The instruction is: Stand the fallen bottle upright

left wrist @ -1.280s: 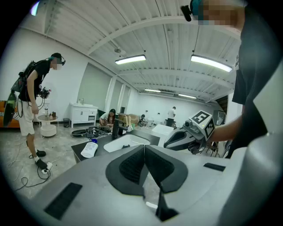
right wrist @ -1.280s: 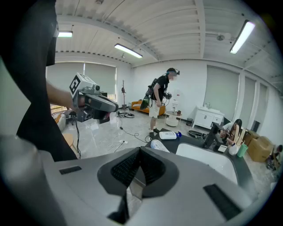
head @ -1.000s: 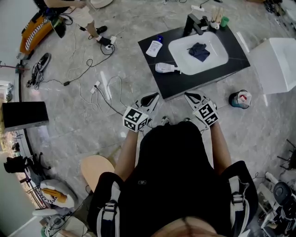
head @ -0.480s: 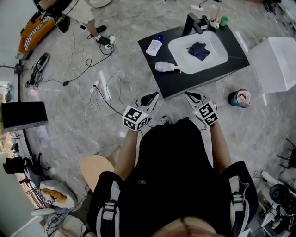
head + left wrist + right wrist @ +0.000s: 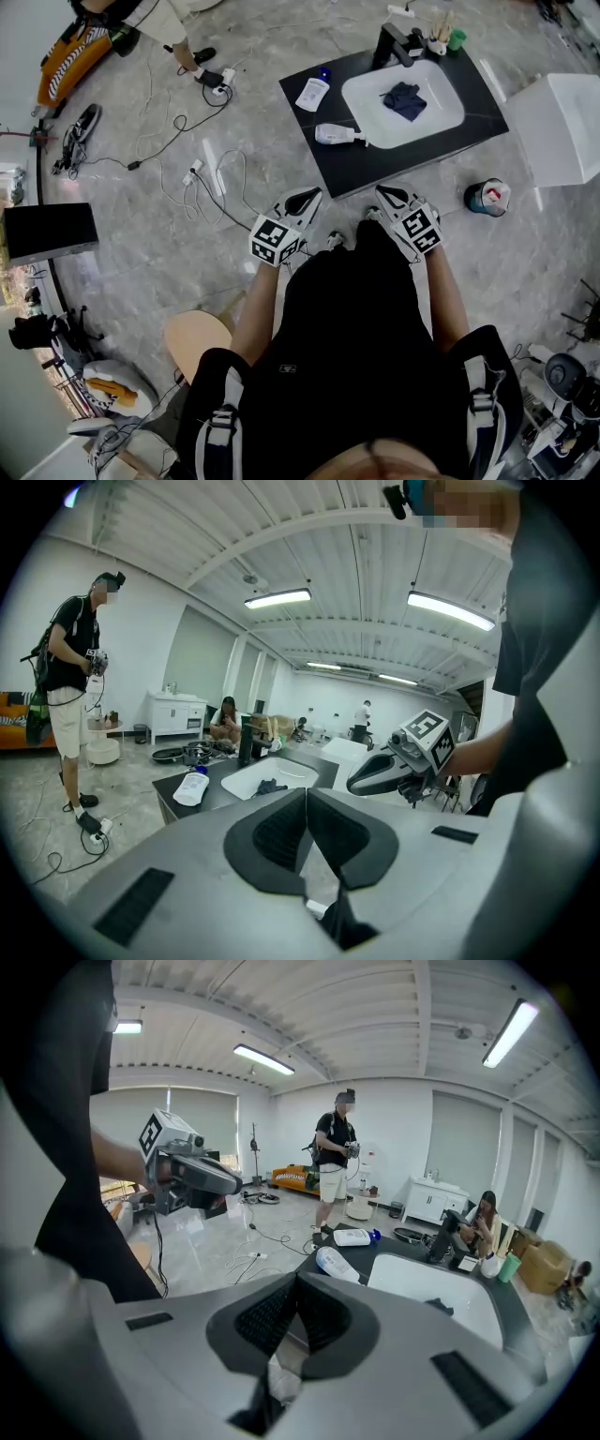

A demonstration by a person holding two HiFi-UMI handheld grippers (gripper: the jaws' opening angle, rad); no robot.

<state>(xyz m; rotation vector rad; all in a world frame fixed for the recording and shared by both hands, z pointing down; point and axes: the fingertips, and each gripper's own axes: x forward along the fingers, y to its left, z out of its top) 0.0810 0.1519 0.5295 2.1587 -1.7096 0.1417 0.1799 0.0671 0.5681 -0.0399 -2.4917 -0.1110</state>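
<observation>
The fallen bottle (image 5: 336,137) lies on the worktop (image 5: 375,167), just left of the sink (image 5: 448,120), with its long axis left-right. Both the left hand-held gripper (image 5: 307,197) and the right hand-held gripper (image 5: 386,194) are closed and empty, near side of it, the left marginally nearer.

Black rectangular countertop (image 5: 394,164) with white inset basin (image 5: 442,114); a blue-capped white bottle (image 5: 312,94) and a plain white bottle (image 5: 336,137) lay near its left edge.

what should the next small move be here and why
Probably reach the left hand-held gripper forward toward the nearer fallen bottle, opening its jaws: it and the right hand-held gripper are shut, empty, short of the counter where the bottle lies on its side.
</observation>
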